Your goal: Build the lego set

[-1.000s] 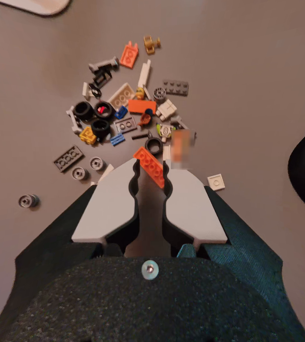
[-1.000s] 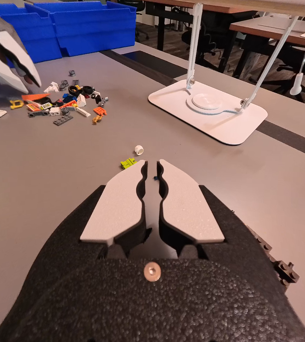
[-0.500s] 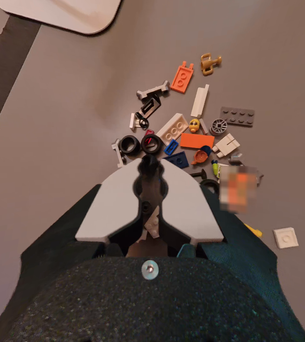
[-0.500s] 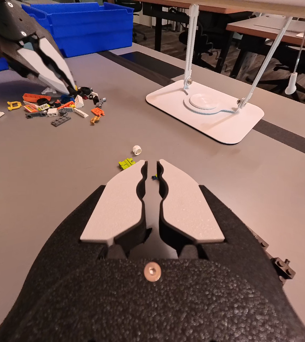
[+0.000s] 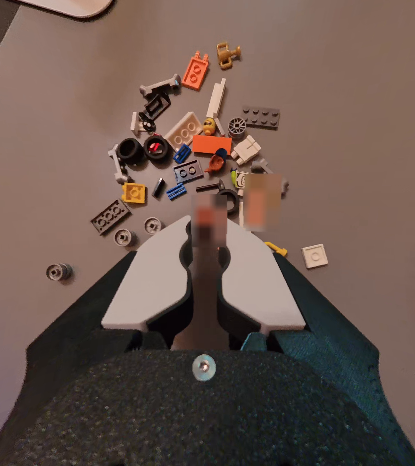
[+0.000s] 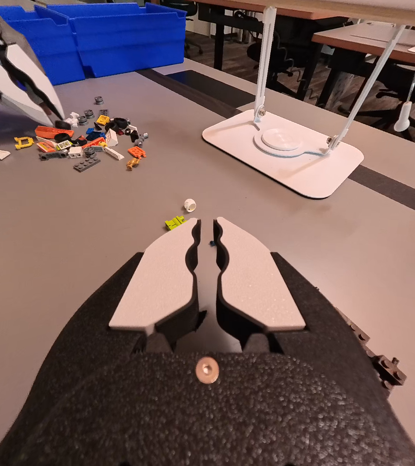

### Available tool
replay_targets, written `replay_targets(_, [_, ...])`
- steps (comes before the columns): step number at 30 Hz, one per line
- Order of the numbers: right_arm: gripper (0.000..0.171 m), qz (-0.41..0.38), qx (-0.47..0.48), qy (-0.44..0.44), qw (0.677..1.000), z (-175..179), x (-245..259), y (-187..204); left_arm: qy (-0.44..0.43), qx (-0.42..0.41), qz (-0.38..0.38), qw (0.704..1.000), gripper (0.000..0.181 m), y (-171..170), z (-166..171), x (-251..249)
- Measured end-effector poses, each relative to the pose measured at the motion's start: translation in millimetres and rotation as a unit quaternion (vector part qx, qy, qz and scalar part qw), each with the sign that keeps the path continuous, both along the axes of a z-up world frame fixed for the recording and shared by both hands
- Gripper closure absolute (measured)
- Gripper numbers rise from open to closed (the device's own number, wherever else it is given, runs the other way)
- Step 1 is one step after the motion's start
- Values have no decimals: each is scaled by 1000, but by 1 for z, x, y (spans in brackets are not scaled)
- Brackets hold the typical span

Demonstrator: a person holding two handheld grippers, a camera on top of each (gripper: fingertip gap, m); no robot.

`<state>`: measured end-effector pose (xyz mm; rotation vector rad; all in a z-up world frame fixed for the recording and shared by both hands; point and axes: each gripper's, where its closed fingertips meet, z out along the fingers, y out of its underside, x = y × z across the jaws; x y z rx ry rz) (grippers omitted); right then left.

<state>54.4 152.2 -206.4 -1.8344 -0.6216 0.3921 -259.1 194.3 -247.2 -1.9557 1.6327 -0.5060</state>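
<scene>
— Two grippers. How do they stand?
— The left gripper (image 6: 56, 121) pinches a black tyre (image 6: 62, 124) at its tips, right over the near edge of the scattered lego pieces (image 5: 211, 144) on the grey table (image 5: 327, 100). In its own view a blurred patch hides those tips.
— And the other one?
— The right gripper (image 6: 206, 220) is well apart from the pile, with a narrow slit between its fingers and nothing in it. A lime piece (image 6: 175, 222) lies just beside its left tip, and a white round piece (image 6: 190, 204) is near.
</scene>
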Motion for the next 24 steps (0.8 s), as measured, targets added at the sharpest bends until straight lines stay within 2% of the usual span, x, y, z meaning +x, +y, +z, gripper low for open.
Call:
replay_targets(6, [162,-1,-1,-3,1000,-1,0,0,-52,-3,5,999,162,-7,15,2])
replay_targets(10, [162,-1,-1,-3,1000,-1,0,0,-92,11,41,995,161,9,31,-4])
replay_targets(14, [162,1,-2,-2,1000,-2,-1,0,-75,29,75,994,158,37,30,-4])
replay_targets(20, [162,-1,0,-4,1000,-1,-1,0,-36,5,56,998,157,71,12,22])
replay_targets(24, [162,-2,0,-2,1000,0,0,0,20,-25,27,999,157,82,-7,32])
